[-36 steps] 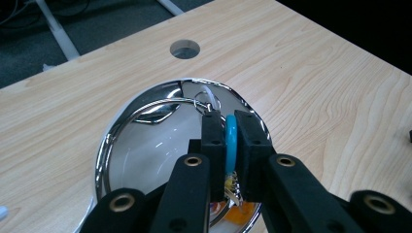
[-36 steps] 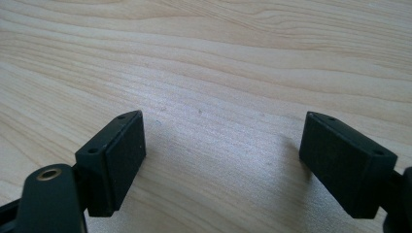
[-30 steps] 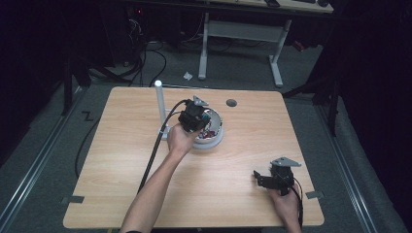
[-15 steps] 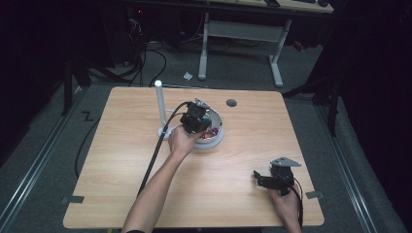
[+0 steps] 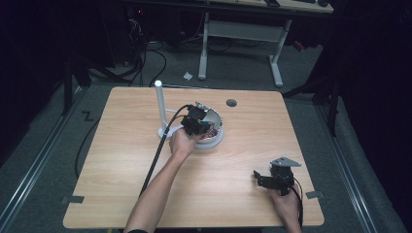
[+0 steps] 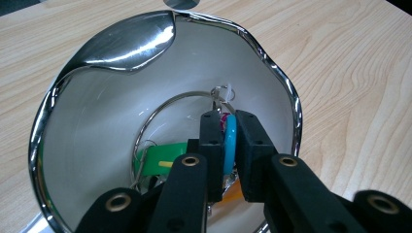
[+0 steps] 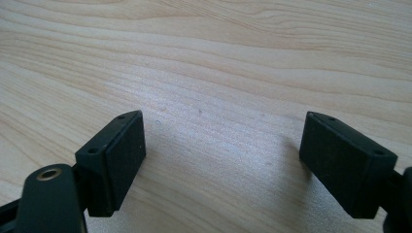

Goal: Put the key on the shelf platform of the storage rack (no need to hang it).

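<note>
A white bowl with a wavy chrome rim (image 6: 291, 102) (image 5: 217, 127) stands mid-table. In the left gripper view my left gripper (image 6: 228, 127) reaches down into it, its jaws shut on a thin blue disc (image 6: 229, 145) held on edge. Below the disc lie a green tag (image 6: 163, 160), wire key rings (image 6: 160, 109) and something orange. From above, the left gripper (image 5: 200, 125) sits over the bowl's near-left side. My right gripper (image 7: 221, 145) (image 5: 266, 178) rests low over bare wood near the front right, jaws wide open with nothing between them.
A white post on a round base (image 5: 159, 104) stands just left of the bowl. A dark round hole (image 5: 231, 103) marks the table's far side. The left gripper's cable (image 5: 155, 158) trails across the table toward the front edge. Floor and desk legs lie beyond.
The left gripper has shifted slightly down into the bowl over the near-left rim. The right gripper has stayed in place.
</note>
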Available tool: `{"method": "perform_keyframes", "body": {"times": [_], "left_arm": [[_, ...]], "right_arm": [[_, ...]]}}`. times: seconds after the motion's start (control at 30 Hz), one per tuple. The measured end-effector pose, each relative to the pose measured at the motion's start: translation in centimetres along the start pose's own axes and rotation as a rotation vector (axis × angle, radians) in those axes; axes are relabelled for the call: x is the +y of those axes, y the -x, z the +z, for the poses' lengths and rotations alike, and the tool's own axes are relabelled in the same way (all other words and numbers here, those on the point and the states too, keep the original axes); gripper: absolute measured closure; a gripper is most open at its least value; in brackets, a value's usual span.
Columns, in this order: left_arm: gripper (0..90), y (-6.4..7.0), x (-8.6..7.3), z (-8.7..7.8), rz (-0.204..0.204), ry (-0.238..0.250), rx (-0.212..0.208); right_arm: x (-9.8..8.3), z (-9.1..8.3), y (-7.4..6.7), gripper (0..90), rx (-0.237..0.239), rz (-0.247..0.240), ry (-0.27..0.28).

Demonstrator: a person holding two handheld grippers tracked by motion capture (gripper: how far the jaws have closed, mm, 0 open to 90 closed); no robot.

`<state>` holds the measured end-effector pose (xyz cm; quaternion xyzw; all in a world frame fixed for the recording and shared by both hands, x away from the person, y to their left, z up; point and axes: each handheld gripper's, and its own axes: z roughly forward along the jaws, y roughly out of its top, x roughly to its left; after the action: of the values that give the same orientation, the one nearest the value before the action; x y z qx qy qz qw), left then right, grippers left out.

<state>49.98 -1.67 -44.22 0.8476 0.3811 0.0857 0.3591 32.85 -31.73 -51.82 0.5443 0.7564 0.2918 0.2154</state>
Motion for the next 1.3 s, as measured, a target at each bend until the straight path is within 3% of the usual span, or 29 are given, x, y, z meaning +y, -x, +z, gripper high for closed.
{"method": "perform_keyframes", "body": {"times": [0.07,0.17,0.47,0.83,1.1,1.3], "left_arm": [[80.5,-0.1,-0.1,-0.1,-0.009,0.005,0.002],[68.2,-0.3,-0.1,-0.3,-0.032,0.009,-0.006],[49.7,-0.2,-0.2,-2.3,-0.028,0.046,0.004],[42.4,-0.6,-1.1,-4.9,-0.026,0.086,0.01],[41.4,-0.6,-1.7,-7.2,-0.002,0.114,0.02],[41.5,-0.7,-2.3,-8.6,-0.009,0.137,0.019]], "right_arm": [[0.0,0.0,0.0,17.0,0.0,0.0,0.0],[0.0,0.0,0.0,17.0,0.0,-0.001,0.0],[0.0,0.0,0.0,17.0,0.0,-0.001,0.0],[0.0,0.0,0.0,17.0,0.0,-0.001,0.0],[0.0,0.0,0.0,16.9,0.0,-0.001,0.0],[0.0,0.0,0.0,16.9,0.0,0.0,0.0]]}}
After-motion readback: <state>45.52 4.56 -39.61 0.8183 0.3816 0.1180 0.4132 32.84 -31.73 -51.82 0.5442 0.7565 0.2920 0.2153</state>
